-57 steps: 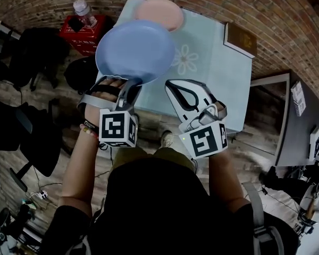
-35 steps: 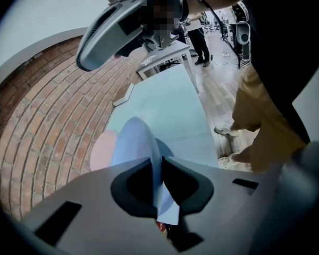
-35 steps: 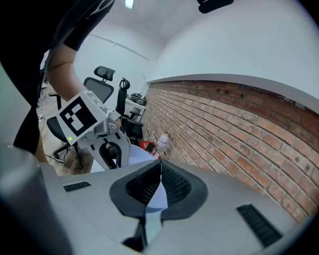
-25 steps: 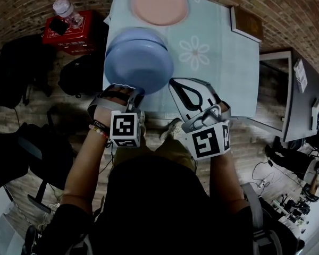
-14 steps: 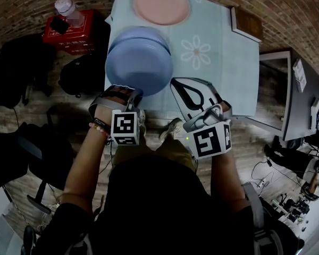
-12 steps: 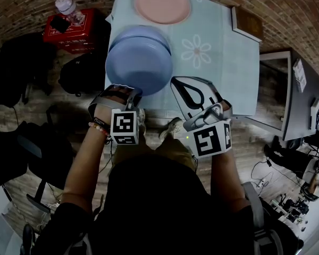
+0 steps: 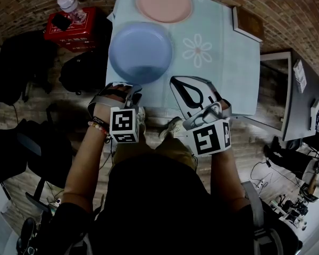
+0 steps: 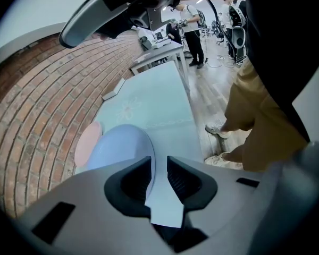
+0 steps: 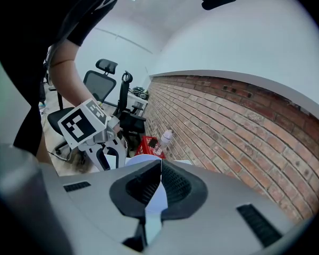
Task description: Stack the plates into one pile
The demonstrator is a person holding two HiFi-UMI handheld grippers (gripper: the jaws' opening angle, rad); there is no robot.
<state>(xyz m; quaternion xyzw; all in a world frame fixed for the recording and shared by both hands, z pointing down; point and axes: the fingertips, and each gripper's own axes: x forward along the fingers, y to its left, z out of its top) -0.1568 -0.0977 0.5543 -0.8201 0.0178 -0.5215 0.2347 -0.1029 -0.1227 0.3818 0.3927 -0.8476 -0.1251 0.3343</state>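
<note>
Opening just now, my left tongs [image 8: 158, 166] stand apart at the blue plate's [image 7: 141, 51] near rim, no longer pinching it; the plate has settled flat on the table [image 7: 223, 62]. My right tongs [image 9: 160, 169], right of it, are closed and empty. The pink plate [image 7: 164, 2] lies just beyond it, unstacked, nothing between.

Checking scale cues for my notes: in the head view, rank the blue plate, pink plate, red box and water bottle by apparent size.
1. blue plate
2. pink plate, slightly smaller-looking but farther off, so unsure
3. red box
4. water bottle
</note>
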